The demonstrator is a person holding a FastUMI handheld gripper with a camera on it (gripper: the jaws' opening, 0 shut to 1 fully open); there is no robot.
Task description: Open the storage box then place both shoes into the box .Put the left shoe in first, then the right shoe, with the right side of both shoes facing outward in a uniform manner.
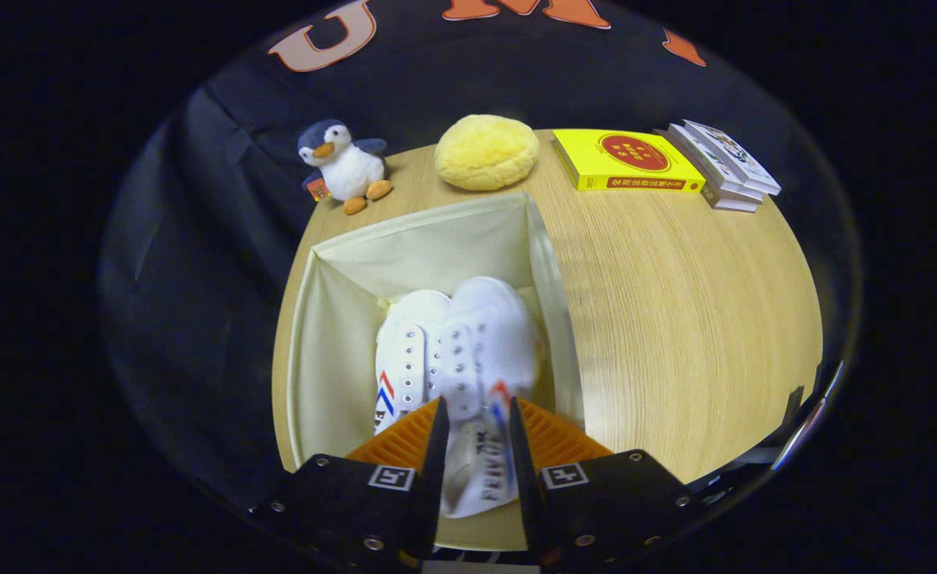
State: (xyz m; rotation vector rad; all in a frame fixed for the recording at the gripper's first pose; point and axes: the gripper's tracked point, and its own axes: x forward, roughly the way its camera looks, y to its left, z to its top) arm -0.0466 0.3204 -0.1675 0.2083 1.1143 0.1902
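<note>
Down inside the open storage box (428, 239) we count two white shoes (436, 351) side by side — our gripper (474, 434) is clenched on the right one's heel (480, 470). Beyond the box on the counter (675, 319): one plush penguin (344, 166), one yellow cushion (486, 151), three books (667, 163).

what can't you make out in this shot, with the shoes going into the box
- Heel of the right shoe, gripper view: covered by the gripper, whose fingers close on it.
- Most of the left shoe: the right shoe overlaps it.
- Floor of the storage box: hidden under both shoes.
- Near wall of the box: behind the gripper body.
- Print on the yellow book and stacked books: too small.
</note>
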